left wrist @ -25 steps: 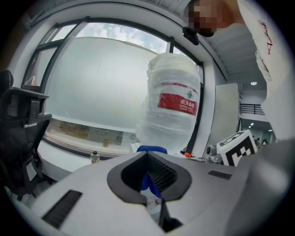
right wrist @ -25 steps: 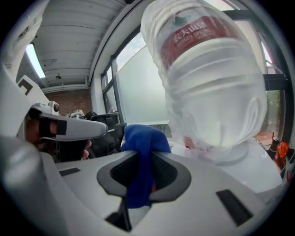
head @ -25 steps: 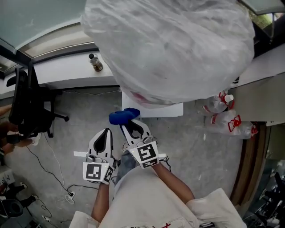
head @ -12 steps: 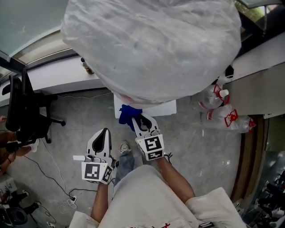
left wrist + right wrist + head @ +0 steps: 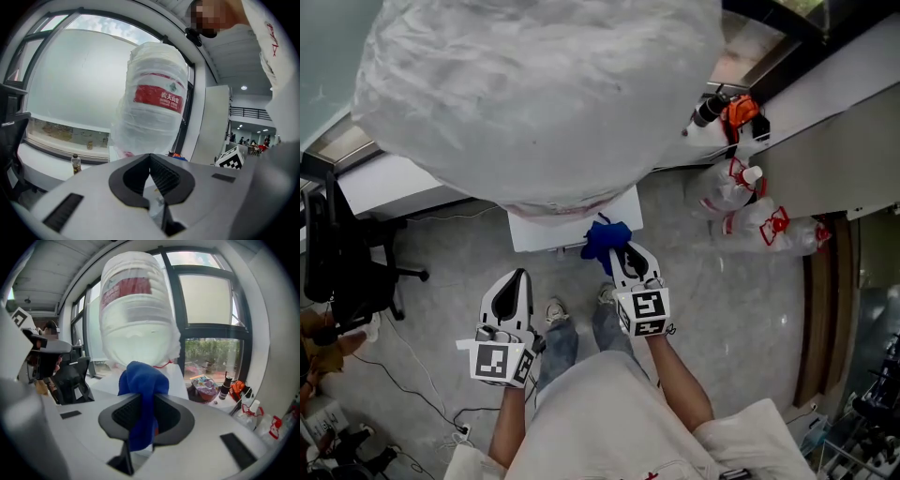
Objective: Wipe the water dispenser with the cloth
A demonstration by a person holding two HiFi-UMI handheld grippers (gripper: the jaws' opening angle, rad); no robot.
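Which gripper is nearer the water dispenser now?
Right. The right gripper, shut on the cloth, is at the front edge of the water dispenser; the left gripper sits farther back.

The grey floor (image 5: 703, 291) carries the white dispenser base (image 5: 567, 228) just ahead of the right tongs (image 5: 628, 255), clear plastic bottles (image 5: 769, 234) well to their right, 2 shoes (image 5: 555, 309) between both tongs, and 1 office chair (image 5: 342, 272) left of the left tongs (image 5: 516, 286).
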